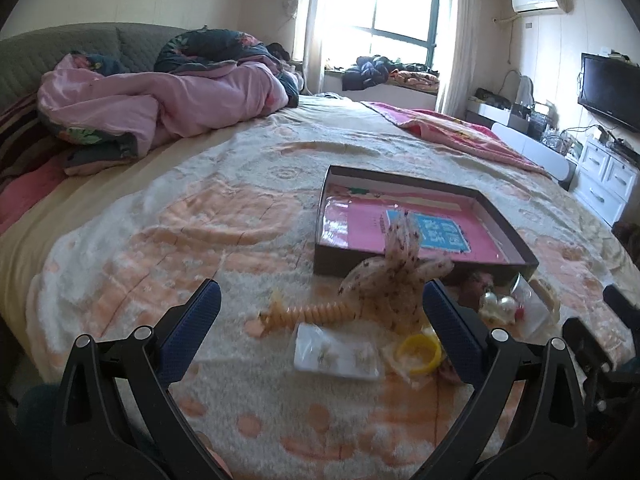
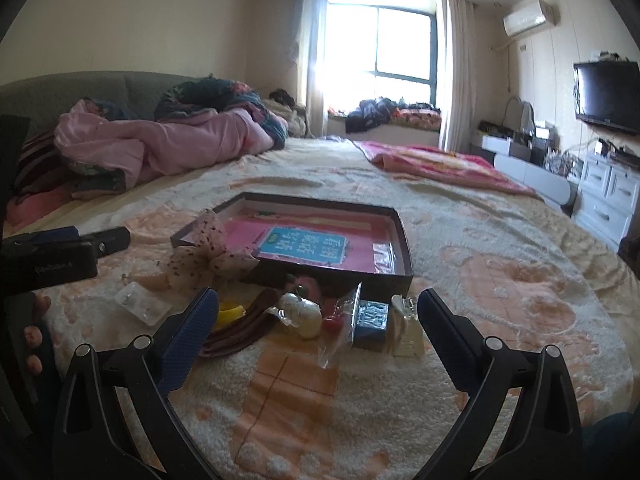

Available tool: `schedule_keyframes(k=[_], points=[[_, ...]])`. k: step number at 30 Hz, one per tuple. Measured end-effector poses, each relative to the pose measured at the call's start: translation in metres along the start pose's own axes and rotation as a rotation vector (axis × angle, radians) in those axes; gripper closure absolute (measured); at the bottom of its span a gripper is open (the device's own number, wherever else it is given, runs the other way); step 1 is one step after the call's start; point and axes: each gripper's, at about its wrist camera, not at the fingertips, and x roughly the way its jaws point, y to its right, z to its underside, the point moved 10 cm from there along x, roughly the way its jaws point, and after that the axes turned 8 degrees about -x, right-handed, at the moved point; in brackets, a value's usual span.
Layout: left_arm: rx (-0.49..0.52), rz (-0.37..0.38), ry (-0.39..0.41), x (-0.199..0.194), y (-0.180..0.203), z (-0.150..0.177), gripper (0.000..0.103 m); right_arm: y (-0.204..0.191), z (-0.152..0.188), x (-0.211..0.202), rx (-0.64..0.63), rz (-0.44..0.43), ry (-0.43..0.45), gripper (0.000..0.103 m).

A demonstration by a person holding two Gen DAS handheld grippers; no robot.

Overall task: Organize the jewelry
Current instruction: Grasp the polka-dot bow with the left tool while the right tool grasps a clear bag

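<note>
We see a shallow dark box (image 2: pixel 400 248) on the bed (image 2: pixel 480 264), holding only a pink sheet (image 2: pixel 304 240). Jewelry packets (image 2: pixel 140 304) and a yellow bangle (image 1: pixel 420 354) lie before it. Both our left gripper (image 1: pixel 320 312) and right gripper (image 2: pixel 318 316) hold their jaws wide apart, gripping nothing.

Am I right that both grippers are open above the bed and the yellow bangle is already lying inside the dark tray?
Not quite: the yellow bangle lies on the blanket outside the dark tray, as the left wrist view shows. Both the left gripper and the right gripper are indeed open above the bed.
</note>
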Motion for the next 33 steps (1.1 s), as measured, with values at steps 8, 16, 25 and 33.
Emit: schedule_keyframes(k=[8,16,25,33], points=[[0.075,-0.033,-0.087,0.047,0.011,-0.011,0.01,0.003,0.003,0.029,0.019,0.025,-0.077,0.015],[0.125,0.025,-0.158,0.081,0.022,-0.005,0.01,0.008,0.023,0.048,0.083,0.007,-0.151,0.034],[0.146,0.121,-0.199,0.095,0.033,0.004,0.017,0.015,0.041,0.06,0.133,-0.023,-0.204,0.062],[0.159,0.168,-0.245,0.104,0.039,0.017,0.048,0.012,0.045,0.063,0.124,-0.04,-0.209,0.089]])
